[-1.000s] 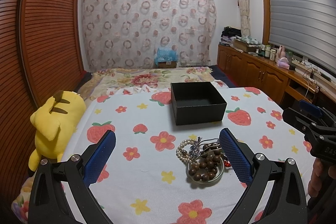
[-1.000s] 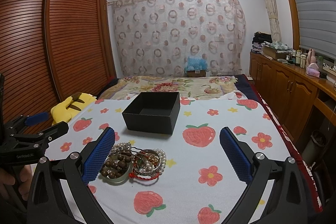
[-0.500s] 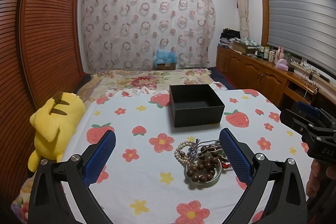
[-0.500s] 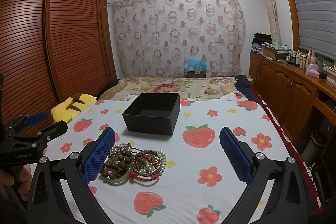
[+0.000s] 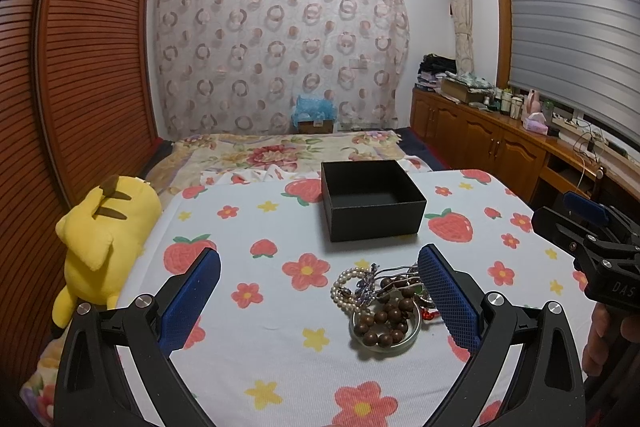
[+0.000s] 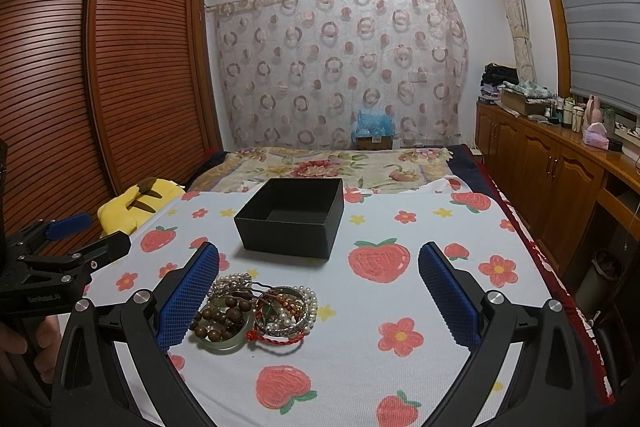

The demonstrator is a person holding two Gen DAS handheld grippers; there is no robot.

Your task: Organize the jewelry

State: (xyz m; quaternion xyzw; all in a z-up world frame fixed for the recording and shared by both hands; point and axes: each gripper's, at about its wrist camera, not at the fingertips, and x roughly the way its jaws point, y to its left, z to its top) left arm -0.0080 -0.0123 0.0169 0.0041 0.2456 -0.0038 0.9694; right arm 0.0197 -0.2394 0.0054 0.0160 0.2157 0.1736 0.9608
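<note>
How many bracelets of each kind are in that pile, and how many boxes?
Wooden bead bracelet: 1
Pearl strand: 1
Green bangle: 1
Silver bangle: 1
Red cord bracelet: 1
Black box: 1
Total visible: 6; the tangle may hide more.

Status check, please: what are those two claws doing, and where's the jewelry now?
Left gripper and right gripper open, empty. Jewelry pile on bedspread, black box empty behind. Nothing blocking.

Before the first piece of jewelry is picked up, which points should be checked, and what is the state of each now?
1. Black box open, nothing seen inside: ok.
2. Left gripper open, holding nothing: ok.
3. Right gripper open, holding nothing: ok.
4. Jewelry pile apart from the box, on the strawberry cloth: ok.
5. Pieces separate enough for a single grasp: not ok, wooden beads, pearls and bangles overlap.
6. Clasps tangled: cannot tell.
</note>
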